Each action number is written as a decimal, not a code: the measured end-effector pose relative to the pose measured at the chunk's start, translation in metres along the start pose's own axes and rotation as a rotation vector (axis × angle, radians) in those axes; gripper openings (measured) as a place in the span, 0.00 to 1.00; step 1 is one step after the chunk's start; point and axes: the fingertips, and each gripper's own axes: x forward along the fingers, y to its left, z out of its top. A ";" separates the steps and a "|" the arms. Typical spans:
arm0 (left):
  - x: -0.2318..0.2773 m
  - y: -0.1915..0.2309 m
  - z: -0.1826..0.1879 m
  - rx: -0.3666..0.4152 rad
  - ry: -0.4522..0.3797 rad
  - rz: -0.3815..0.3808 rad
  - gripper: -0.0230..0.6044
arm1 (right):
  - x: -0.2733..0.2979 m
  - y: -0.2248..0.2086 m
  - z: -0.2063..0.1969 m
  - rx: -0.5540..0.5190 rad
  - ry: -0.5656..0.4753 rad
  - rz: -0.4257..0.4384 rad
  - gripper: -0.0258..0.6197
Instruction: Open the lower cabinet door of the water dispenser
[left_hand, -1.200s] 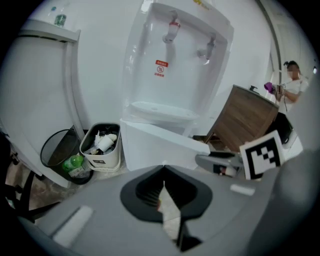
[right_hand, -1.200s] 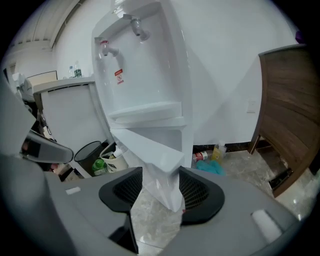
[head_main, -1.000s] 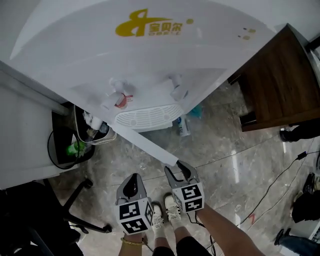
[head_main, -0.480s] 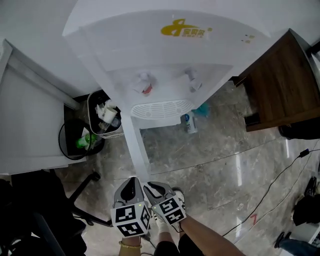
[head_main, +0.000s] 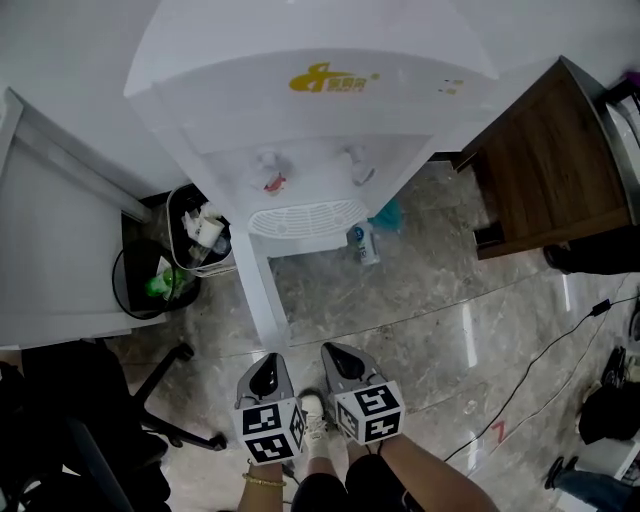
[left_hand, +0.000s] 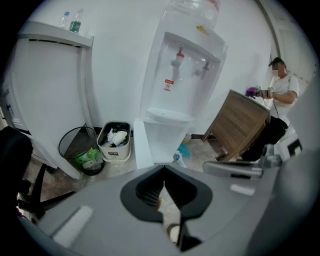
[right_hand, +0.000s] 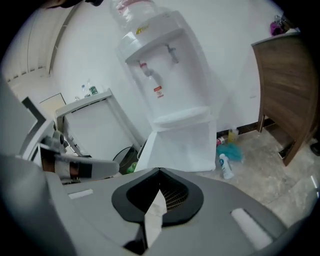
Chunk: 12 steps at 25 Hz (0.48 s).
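The white water dispenser (head_main: 320, 100) stands against the wall. Its lower cabinet door (head_main: 260, 295) is swung wide out toward me, edge-on in the head view. In the left gripper view the door (left_hand: 140, 150) hangs left of the open white cabinet (left_hand: 165, 145); in the right gripper view the door (right_hand: 148, 146) shows beside the cabinet's opening (right_hand: 192, 145). My left gripper (head_main: 266, 372) (left_hand: 163, 168) and right gripper (head_main: 336, 357) (right_hand: 159, 171) hang side by side well short of the door, both shut with nothing between their jaws.
A white bin of rubbish (head_main: 205, 232) and a black mesh bin (head_main: 150, 285) stand left of the dispenser, by a white counter (head_main: 50, 250). A brown wooden cabinet (head_main: 545, 160) is at the right. A spray bottle (head_main: 359, 244) lies on the floor, with a black chair (head_main: 90, 430) near left.
My right gripper held the door's edge a second ago; it has let go and drawn back beside the left one. The door has swung further open to the left.
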 end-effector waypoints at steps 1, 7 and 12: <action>0.000 -0.007 0.002 0.003 -0.002 -0.010 0.05 | -0.006 -0.005 0.009 -0.002 -0.007 -0.011 0.04; 0.004 -0.024 0.005 0.008 -0.003 -0.036 0.05 | -0.024 -0.024 0.024 0.001 -0.005 -0.061 0.04; 0.008 -0.022 0.003 0.004 0.003 -0.034 0.05 | -0.023 -0.025 0.021 0.010 -0.004 -0.069 0.04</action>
